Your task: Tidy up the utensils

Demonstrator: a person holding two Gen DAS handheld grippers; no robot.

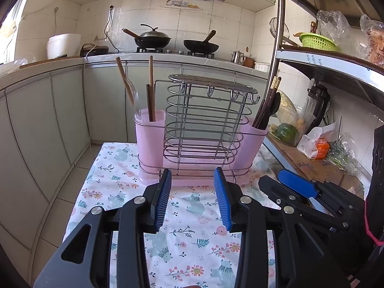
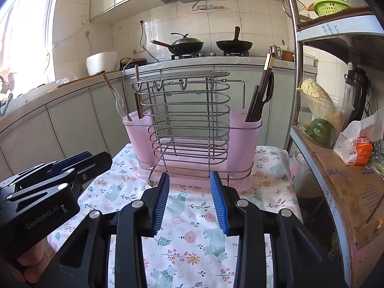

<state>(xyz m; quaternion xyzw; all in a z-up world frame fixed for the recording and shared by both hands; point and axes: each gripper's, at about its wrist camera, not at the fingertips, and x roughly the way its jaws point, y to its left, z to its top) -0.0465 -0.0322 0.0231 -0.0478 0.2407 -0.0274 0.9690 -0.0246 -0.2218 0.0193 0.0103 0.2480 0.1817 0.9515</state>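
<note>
Wire caddy [image 1: 204, 129] sits far end of floral cloth [image 1: 192, 240]. Left gripper [image 1: 195, 199], right gripper [image 2: 190, 200] both spread, empty, side by side near it. Dark chopsticks [image 2: 261, 91] upright in right pink cup [image 2: 243, 141]; right gripper nearer.

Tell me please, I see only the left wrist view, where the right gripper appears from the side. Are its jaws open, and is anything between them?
Observer: The right wrist view shows the right gripper with its jaws open. Only the floral cloth shows through the gap.
Operator: And the black object standing at far right?
Observer: It is a pair of scissors, handle loops up, beside dark chopsticks in the right pink cup.
Operator: What can you see of my own tool from there?
Observer: The left gripper comes in from the lower left, and a hand grips its housing from below.
</note>
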